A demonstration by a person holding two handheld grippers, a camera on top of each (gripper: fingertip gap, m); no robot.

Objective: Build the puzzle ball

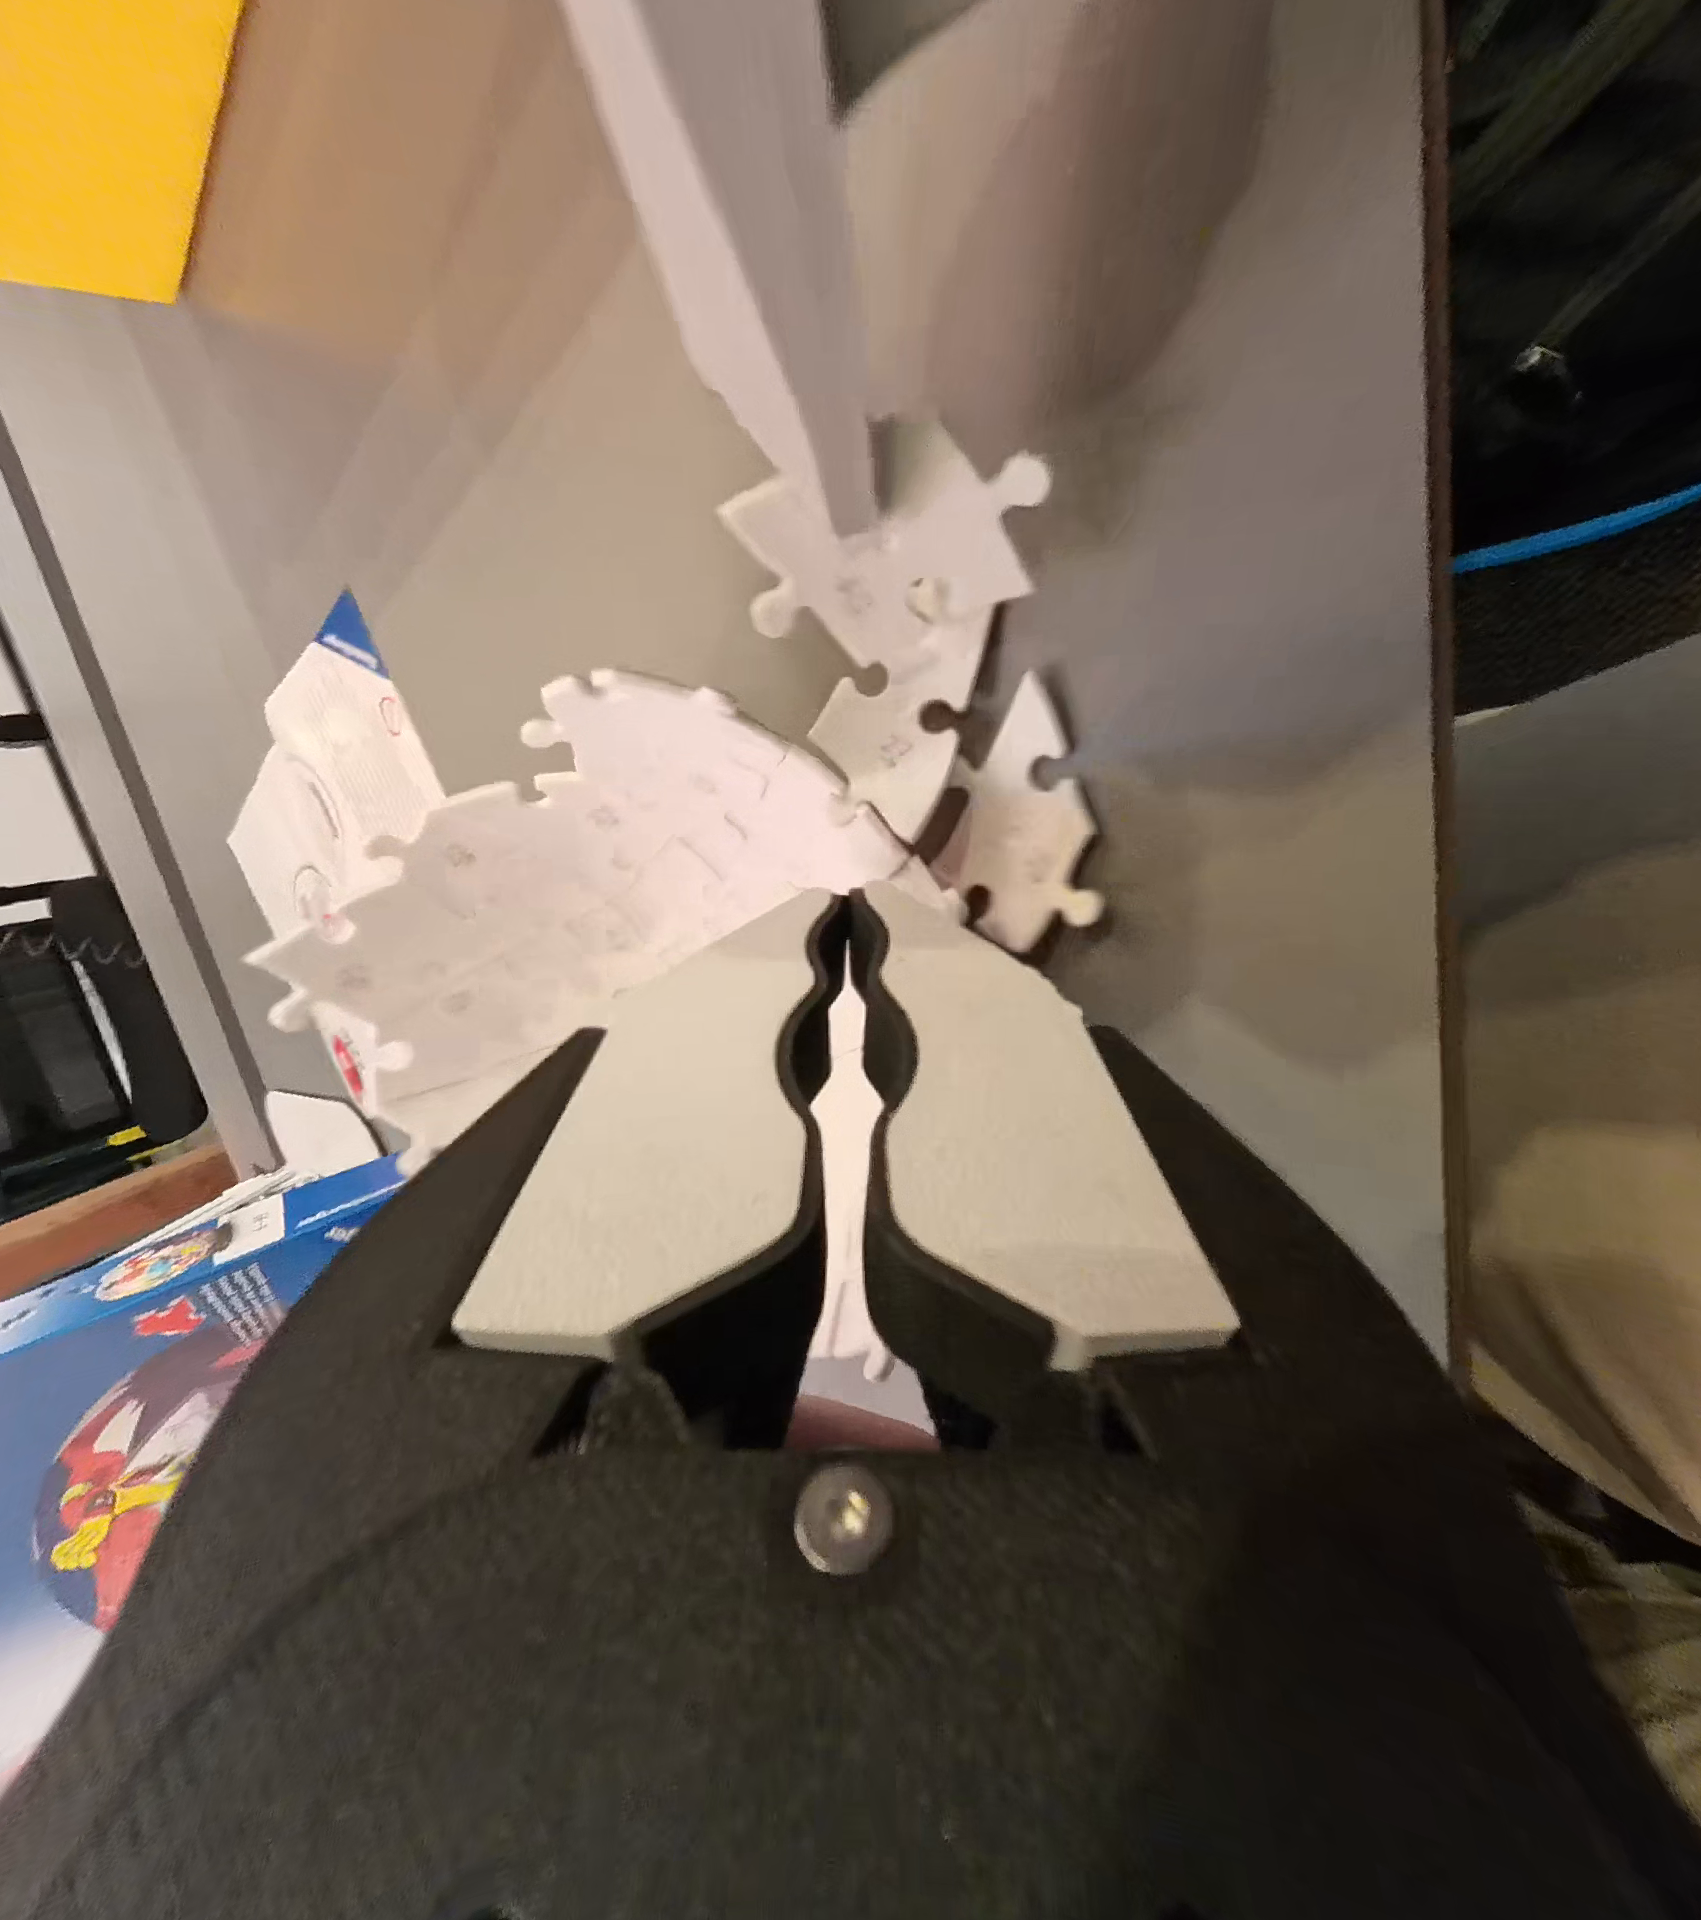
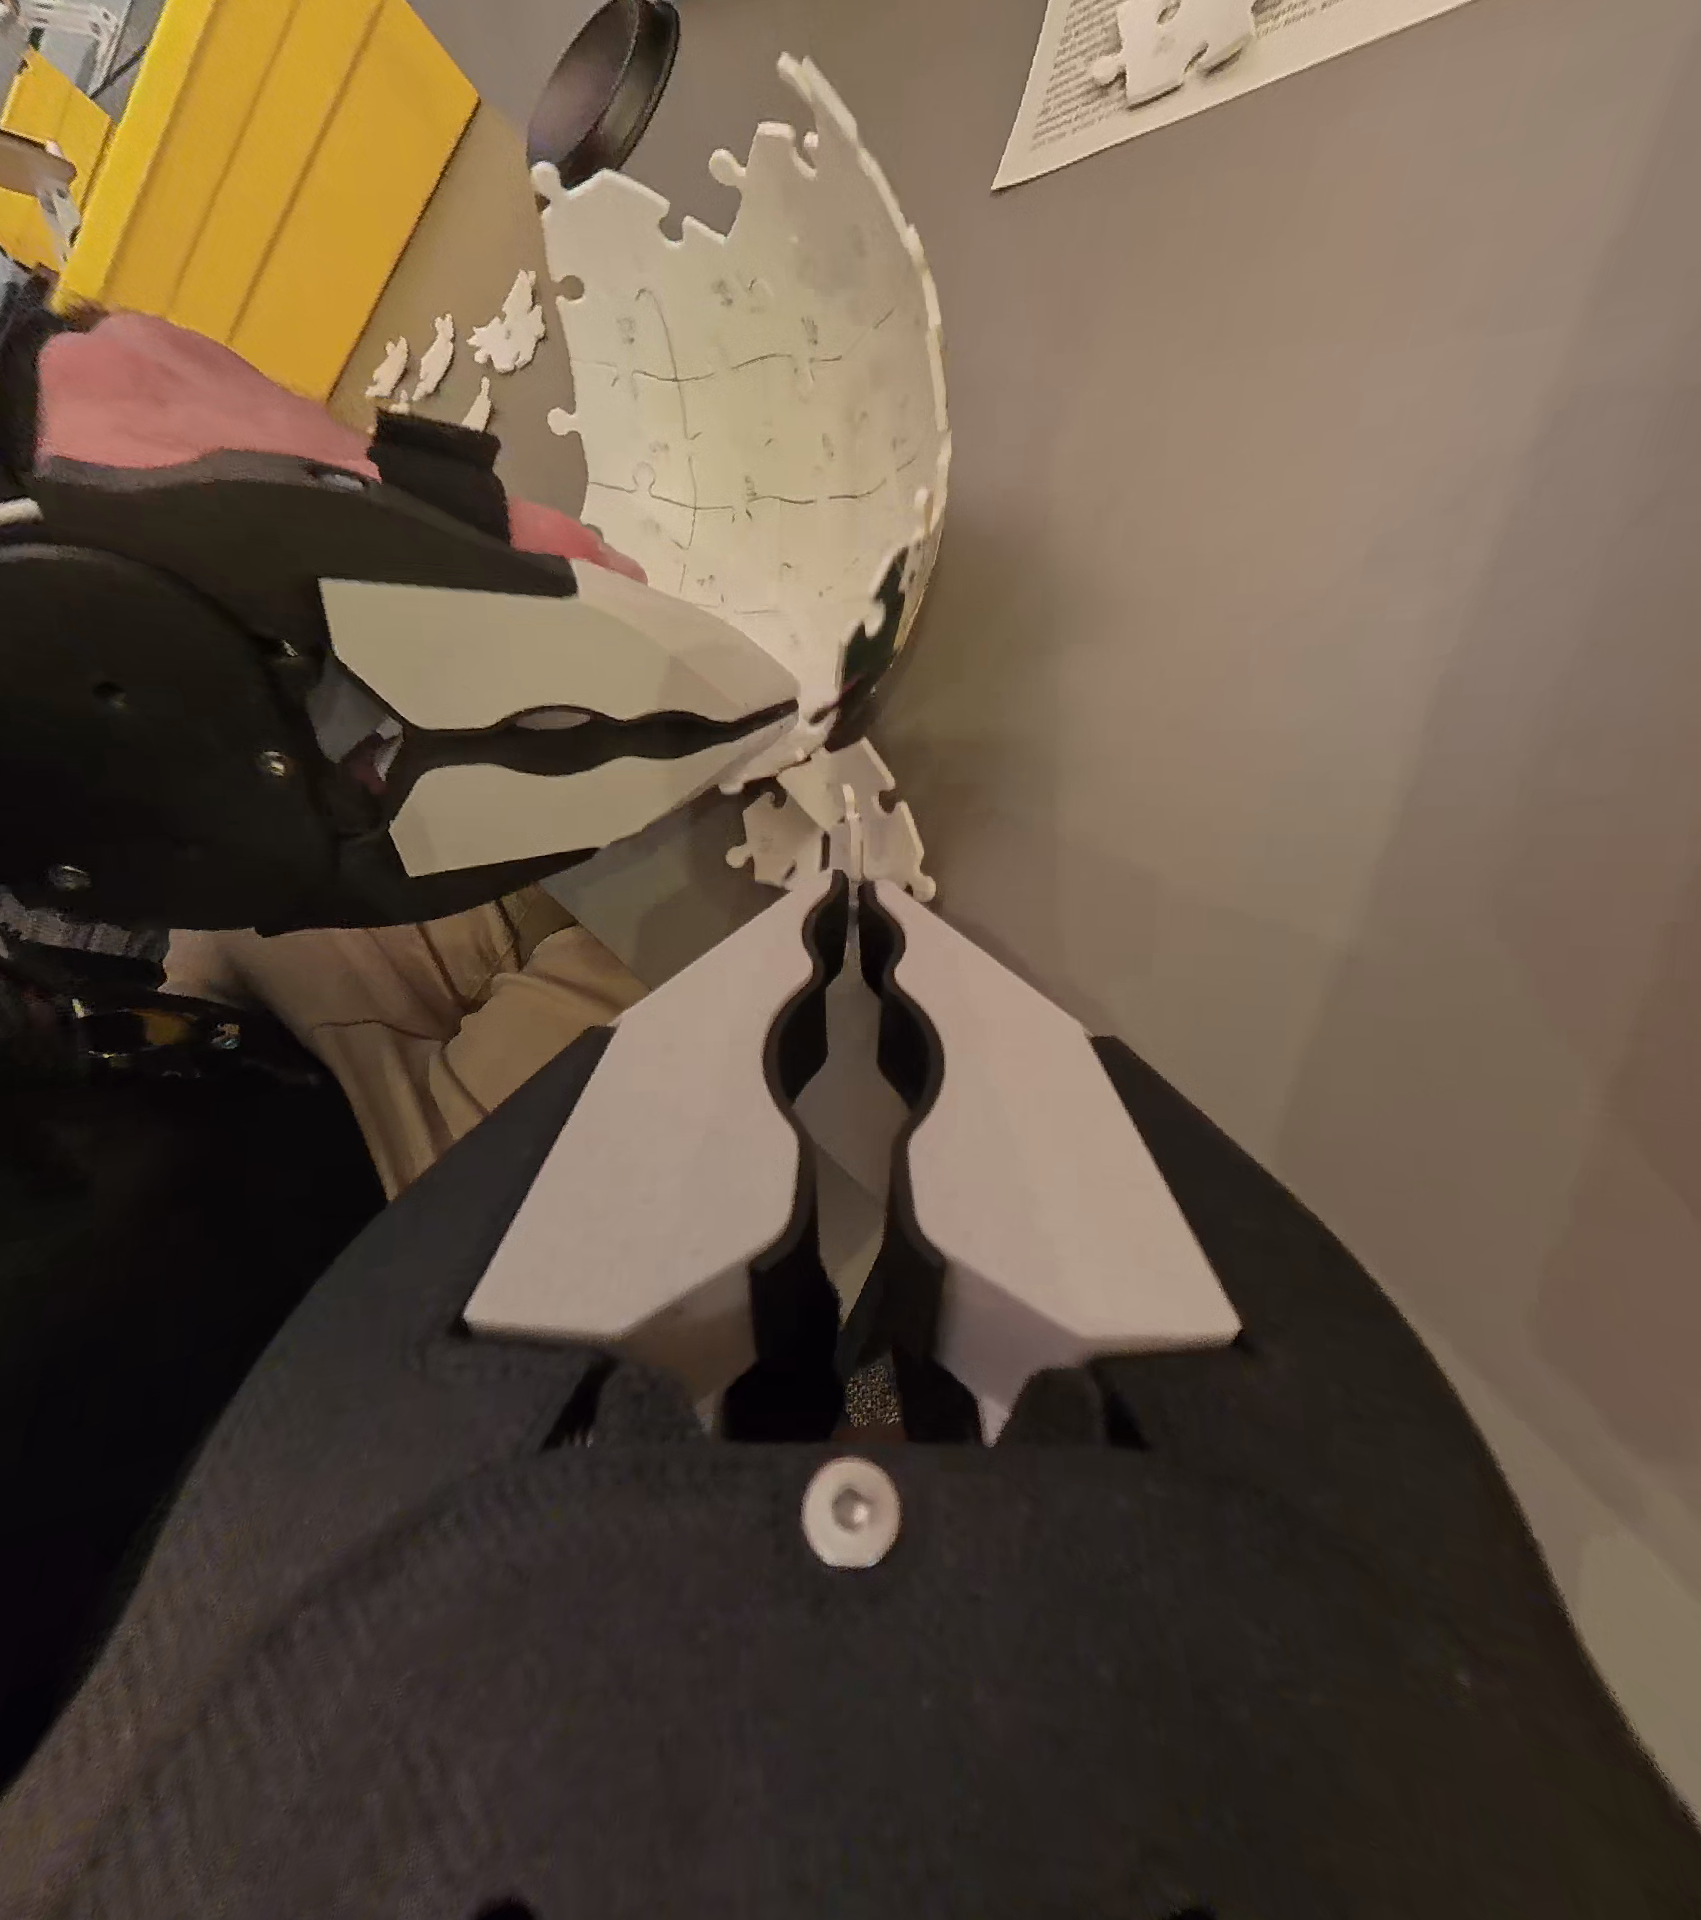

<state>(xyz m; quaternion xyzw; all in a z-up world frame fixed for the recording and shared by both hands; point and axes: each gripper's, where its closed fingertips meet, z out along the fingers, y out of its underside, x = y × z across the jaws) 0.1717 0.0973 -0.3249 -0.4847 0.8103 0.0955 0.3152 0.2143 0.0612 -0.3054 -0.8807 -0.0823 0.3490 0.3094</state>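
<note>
- Ahead of the left wrist camera, the left gripper (image 1: pixel 848 914) has its jaws pinched nearly together on the edge of the partly built puzzle ball (image 1: pixel 617 831), a curved white shell spreading toward 9 o'clock.
- At 12 o'clock, the blurred right gripper (image 1: pixel 851 499) brings a loose piece (image 1: pixel 887 561) to the shell's rim; another piece (image 1: pixel 1033 821) sits at 3 o'clock, just beside the shell. A blue puzzle box (image 1: pixel 98 1455) lies at 8 o'clock on the grey table (image 1: pixel 1241 520).
- Right wrist view: the right gripper (image 2: pixel 851 894) clamps narrowly on that loose piece (image 2: pixel 830 836), touching the ball's (image 2: pixel 752 416) lower rim at 12 o'clock.
- The left gripper (image 2: pixel 784 717) enters from 9 o'clock, clamped on the same rim.
- Spare pieces (image 2: pixel 472 353) wait at 11 o'clock; one more piece (image 2: pixel 1178 42) rests on a printed sheet (image 2: pixel 1064 114) at 1 o'clock.
- Judging by this, roughly half the sphere is assembled; many pieces remain.
</note>
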